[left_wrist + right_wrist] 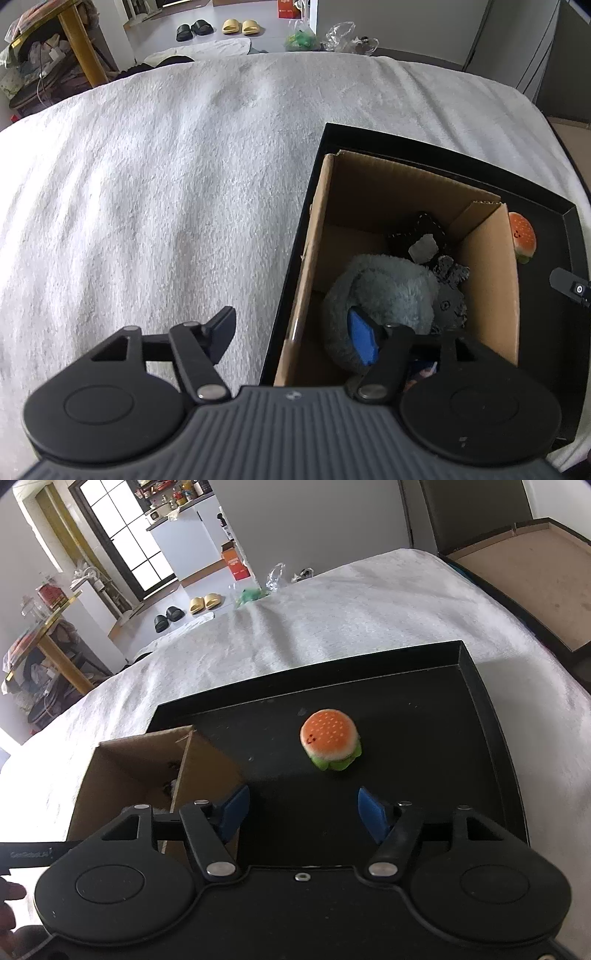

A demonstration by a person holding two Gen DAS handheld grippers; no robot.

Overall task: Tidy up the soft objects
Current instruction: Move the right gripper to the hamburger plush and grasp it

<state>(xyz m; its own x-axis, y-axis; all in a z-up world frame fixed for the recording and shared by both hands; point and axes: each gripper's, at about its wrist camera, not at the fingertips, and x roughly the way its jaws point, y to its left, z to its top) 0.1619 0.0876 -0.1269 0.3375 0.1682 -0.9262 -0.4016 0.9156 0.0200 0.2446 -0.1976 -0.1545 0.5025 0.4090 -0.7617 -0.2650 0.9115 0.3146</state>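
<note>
Both claws open over the black tray on the bed.
Left claw straddles the cardboard box wall, empty; grey plush inside, seemingly untouched. Right claw gapes near the burger toy, bare tray floor all around it.

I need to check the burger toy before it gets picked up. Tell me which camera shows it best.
The right wrist view. There the burger toy sits whole and unobstructed on the black tray, ahead of the open right hand-held gripper. The left wrist view shows only part of it at the right, cut off by the cardboard box wall.
</note>
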